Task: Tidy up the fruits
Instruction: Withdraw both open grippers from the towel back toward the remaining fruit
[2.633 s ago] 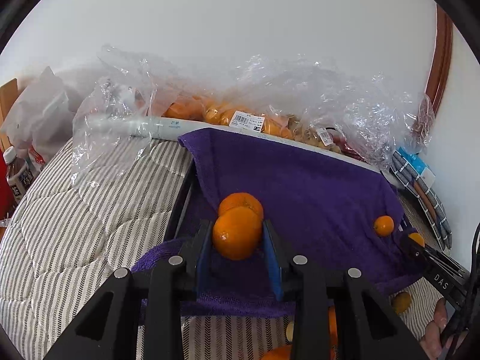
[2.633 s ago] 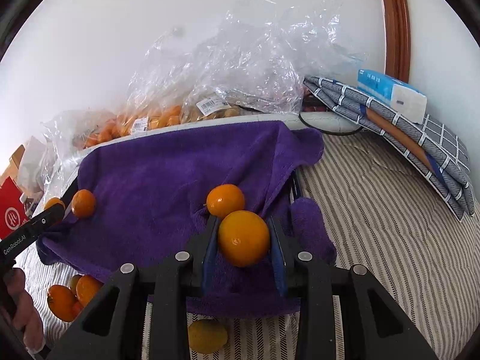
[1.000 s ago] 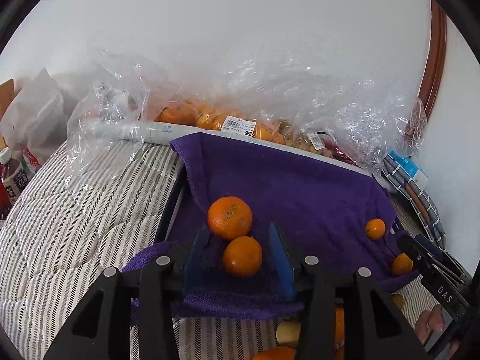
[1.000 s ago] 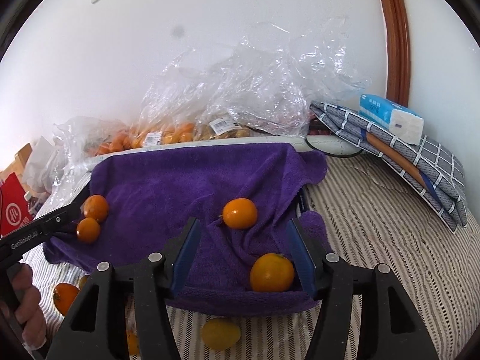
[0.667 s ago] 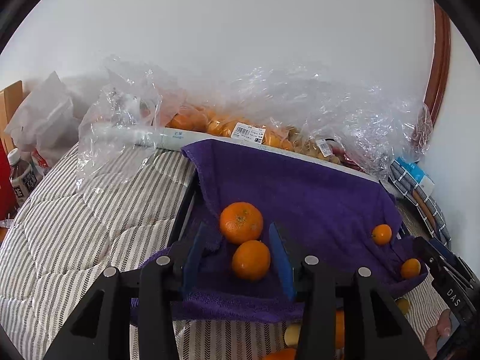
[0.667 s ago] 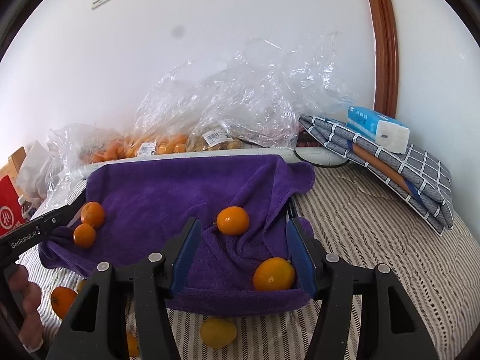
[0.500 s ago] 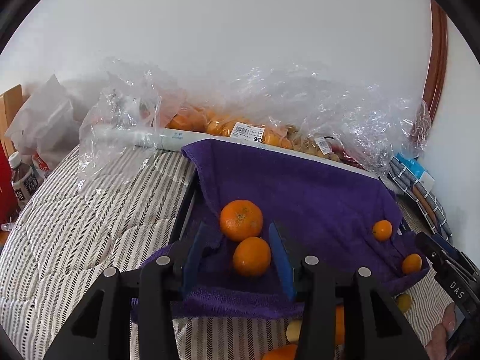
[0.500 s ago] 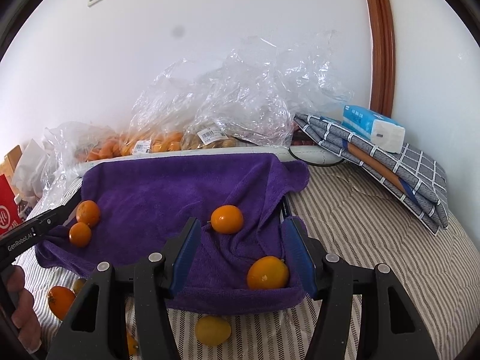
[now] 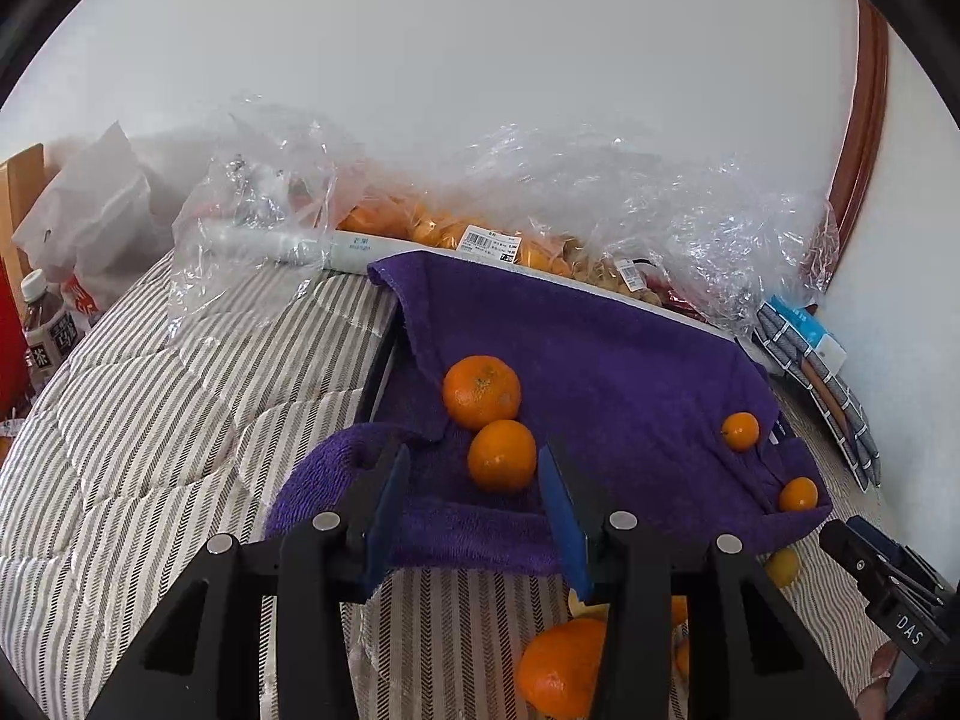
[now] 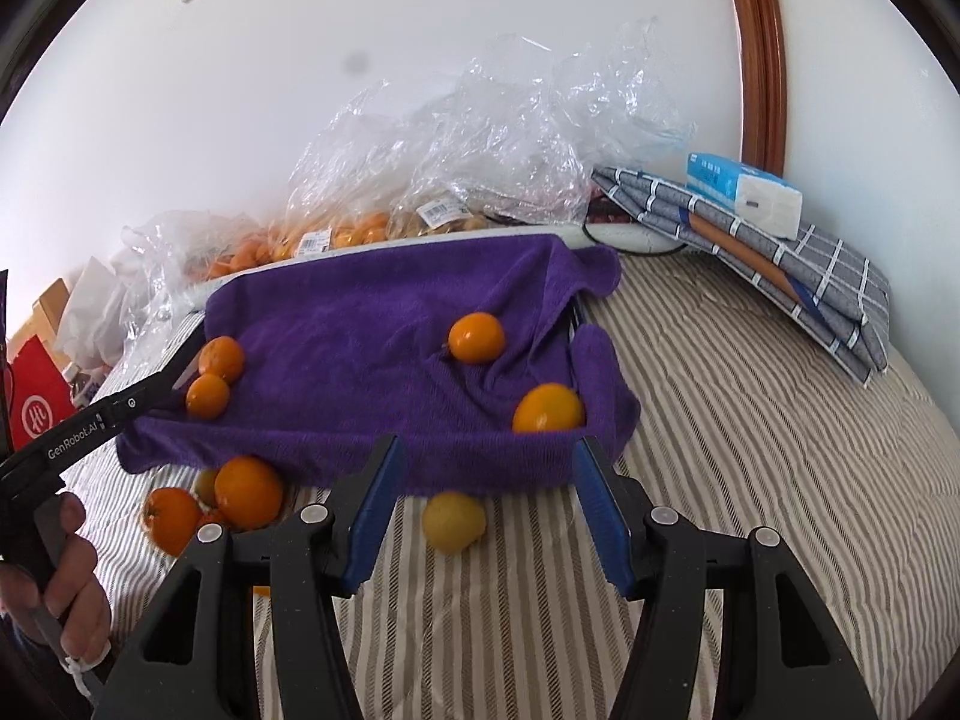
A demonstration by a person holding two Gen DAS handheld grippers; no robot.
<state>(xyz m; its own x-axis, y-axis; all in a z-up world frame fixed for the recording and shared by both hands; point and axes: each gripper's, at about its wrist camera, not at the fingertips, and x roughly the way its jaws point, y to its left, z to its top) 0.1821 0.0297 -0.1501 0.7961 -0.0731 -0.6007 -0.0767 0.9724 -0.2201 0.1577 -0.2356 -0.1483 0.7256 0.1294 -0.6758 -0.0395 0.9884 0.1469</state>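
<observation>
A tray lined with a purple towel [image 9: 600, 348] [image 10: 360, 324] sits on the striped bedding. Two oranges [image 9: 501, 455] lie touching at its left end, just ahead of my open, empty left gripper [image 9: 474, 492]. Two smaller oranges [image 10: 547, 408] lie at its right end. My right gripper [image 10: 489, 480] is open and empty, drawn back before the tray's front edge. A yellow fruit [image 10: 453, 521] lies on the bedding between its fingers. Several loose oranges [image 10: 247, 491] lie in front of the tray.
Clear plastic bags of fruit [image 9: 480, 240] [image 10: 468, 180] line the wall behind the tray. A folded checked cloth with a tissue pack [image 10: 744, 186] lies at the right. A bottle [image 9: 51, 330] and a white bag stand at the left.
Both grippers let go of their oranges, which now lie on the towel, and opened. The right gripper has pulled back from the tray; the left has barely moved.
</observation>
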